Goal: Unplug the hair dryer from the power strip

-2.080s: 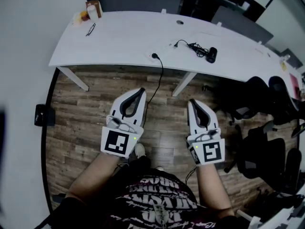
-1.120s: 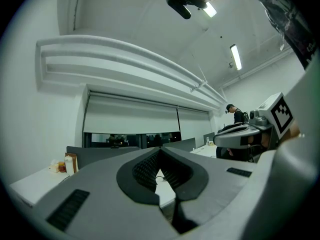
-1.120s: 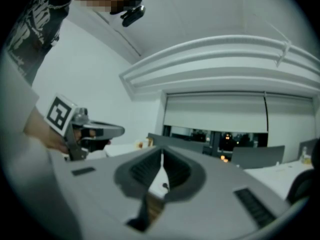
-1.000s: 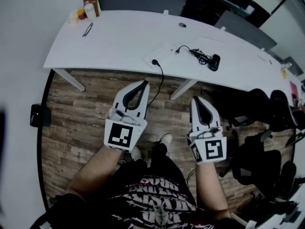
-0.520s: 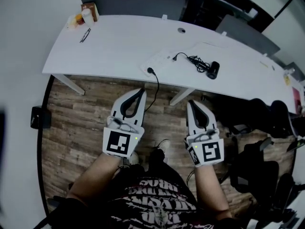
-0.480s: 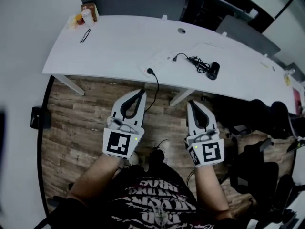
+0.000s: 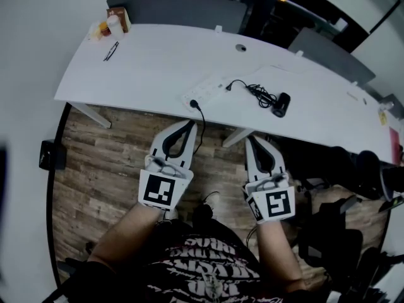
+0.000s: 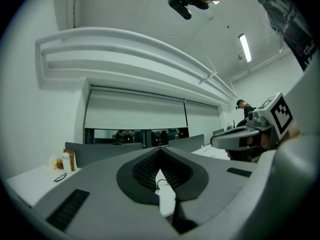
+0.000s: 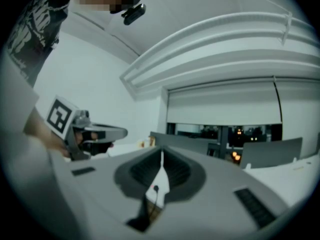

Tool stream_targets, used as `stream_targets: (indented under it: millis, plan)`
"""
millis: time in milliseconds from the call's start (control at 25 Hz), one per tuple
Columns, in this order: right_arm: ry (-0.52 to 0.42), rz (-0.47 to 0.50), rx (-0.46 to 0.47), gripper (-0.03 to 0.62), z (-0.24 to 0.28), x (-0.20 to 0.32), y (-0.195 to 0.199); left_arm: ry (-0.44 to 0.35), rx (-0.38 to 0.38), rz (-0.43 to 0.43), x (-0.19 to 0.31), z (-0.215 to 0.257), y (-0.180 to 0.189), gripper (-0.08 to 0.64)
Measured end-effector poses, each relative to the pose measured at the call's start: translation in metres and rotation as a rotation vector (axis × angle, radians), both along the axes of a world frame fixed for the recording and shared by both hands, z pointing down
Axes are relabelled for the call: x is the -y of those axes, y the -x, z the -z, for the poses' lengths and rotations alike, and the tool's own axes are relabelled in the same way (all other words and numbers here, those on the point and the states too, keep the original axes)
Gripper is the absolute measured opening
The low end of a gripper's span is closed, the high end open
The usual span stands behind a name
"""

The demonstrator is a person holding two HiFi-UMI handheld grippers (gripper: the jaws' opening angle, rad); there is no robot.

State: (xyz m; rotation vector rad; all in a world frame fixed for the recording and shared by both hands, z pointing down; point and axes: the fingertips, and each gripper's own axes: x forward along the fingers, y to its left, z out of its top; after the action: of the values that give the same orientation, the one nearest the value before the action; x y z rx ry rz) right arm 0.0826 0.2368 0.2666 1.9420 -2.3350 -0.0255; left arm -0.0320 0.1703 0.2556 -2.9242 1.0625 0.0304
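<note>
- left gripper and right gripper: both pairs of jaws closed tip to tip, nothing held; both are level over the wood floor, just short of the desk.
- hair dryer lies on the desk, right of the power strip and apart from it. its bundled cord runs left to a plug at the strip's far-right end.
- dryer's long axis runs roughly near-to-far, slightly tilted; nozzle end too small to tell.
- strip lies diagonally, near-left to far-right. the second black plug, whose cable drops over the desk edge, is probably not the target.
- step in hand, judged: approach. open the jaws before arrival, pin the strip with the left, grip the plug body (not the cord) with the right, and pull straight out along the pins.
</note>
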Motion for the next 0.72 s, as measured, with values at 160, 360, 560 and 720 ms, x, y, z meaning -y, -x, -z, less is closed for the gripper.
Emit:
stream_targets:
  millis: [160,360,560,720]
  plan:
    - [-0.012,0.005,0.004,0.035,0.002,0.005,-0.015,-0.007,0.002,0.007,0.008,0.001,-0.014,0.025]
    - [-0.013,0.011,0.018,0.035,0.001,0.009,-0.036,-0.013,0.011,0.011,0.012,0.002,-0.036,0.025]
    - [-0.012,0.030,0.028,0.035,0.000,0.013,-0.051,-0.012,0.025,0.027,0.013,0.002,-0.051,0.025]
    - [-0.022,0.055,0.040,0.035,0.001,0.017,-0.064,-0.010,0.032,0.055,0.017,0.002,-0.061,0.025]
